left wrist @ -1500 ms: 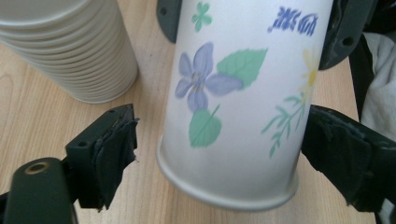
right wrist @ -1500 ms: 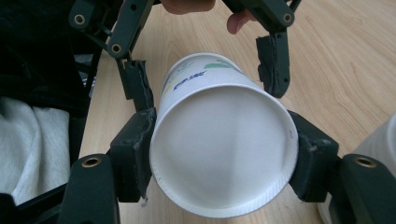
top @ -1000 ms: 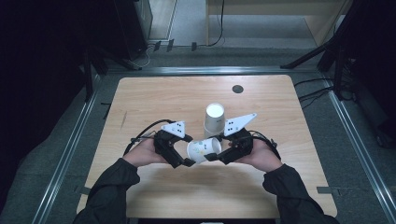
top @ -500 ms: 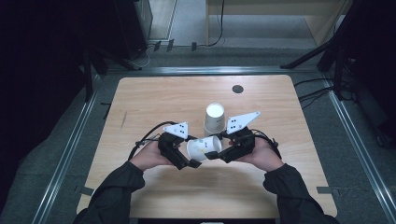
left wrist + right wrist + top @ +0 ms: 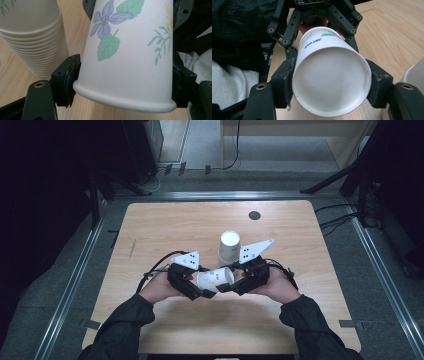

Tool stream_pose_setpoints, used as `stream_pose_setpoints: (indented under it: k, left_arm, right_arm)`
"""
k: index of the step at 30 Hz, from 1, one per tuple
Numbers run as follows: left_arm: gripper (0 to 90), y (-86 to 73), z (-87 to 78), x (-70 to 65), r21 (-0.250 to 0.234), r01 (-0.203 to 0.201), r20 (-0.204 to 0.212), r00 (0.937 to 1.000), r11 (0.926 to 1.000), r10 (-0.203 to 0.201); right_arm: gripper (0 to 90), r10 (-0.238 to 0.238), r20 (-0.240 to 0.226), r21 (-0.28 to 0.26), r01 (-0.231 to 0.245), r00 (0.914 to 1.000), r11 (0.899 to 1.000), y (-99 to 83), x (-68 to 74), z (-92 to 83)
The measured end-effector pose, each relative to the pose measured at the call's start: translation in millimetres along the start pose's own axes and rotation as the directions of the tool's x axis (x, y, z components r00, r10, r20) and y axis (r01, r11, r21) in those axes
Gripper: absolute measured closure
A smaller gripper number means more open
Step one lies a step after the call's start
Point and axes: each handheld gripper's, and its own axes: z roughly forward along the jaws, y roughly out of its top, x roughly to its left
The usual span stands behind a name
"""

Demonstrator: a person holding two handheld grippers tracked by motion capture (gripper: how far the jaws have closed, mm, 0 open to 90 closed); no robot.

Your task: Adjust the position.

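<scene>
Your left hand-held gripper (image 5: 200, 287) has just been closing, and its pads now press the rim end of the paper cup (image 5: 215, 279), which lies sideways above the counter (image 5: 165, 225) between your hands. Squeeze harder and the thin wall may buckle. Your right hand-held gripper (image 5: 227, 285) clamps the cup's base end. Pull your hands apart unevenly and the cup could crease, or slip and knock the stack of cups (image 5: 229, 247) just behind.

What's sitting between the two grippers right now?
A single paper cup lies sideways between the left gripper and right gripper, clamped by both; the high view shows it, just before the cup stack.
</scene>
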Motion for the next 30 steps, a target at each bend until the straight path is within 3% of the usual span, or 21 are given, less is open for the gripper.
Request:
stream_pose_setpoints:
  k: [6, 17, 24, 30]
  left_arm:
    - [26.9, -2.0, -0.4, 2.4, -0.007, 0.004, 0.027, 0.9996, 1.0, -0.004]
    - [26.9, -0.9, -11.6, 6.3, 0.014, 0.02, 0.002, 0.9998, 0.9997, -0.02]
    - [26.8, 10.0, -28.4, 7.1, 0.091, 0.005, -0.057, 0.9984, 0.9958, 0.0]
    - [26.8, 18.7, -37.8, 8.5, 0.133, 0.002, -0.073, 0.9973, 0.9912, 0.008]
  right_arm:
    - [34.9, -0.004, -0.001, 0.002, 0.004, 1.0, 1.0, -0.5, 1.1, 0.8]
    - [26.7, -0.003, 0.026, 0.016, 0.003, 0.9997, 1.0, -2.9, -1.3, 0.8]
    - [26.7, -0.018, 0.052, 0.048, 0.015, 0.9985, 0.999, -6.8, -1.9, 0.9]
    - [26.7, -0.025, 0.07, 0.058, 0.021, 0.9972, 0.998, -8.9, -2.4, 0.1]
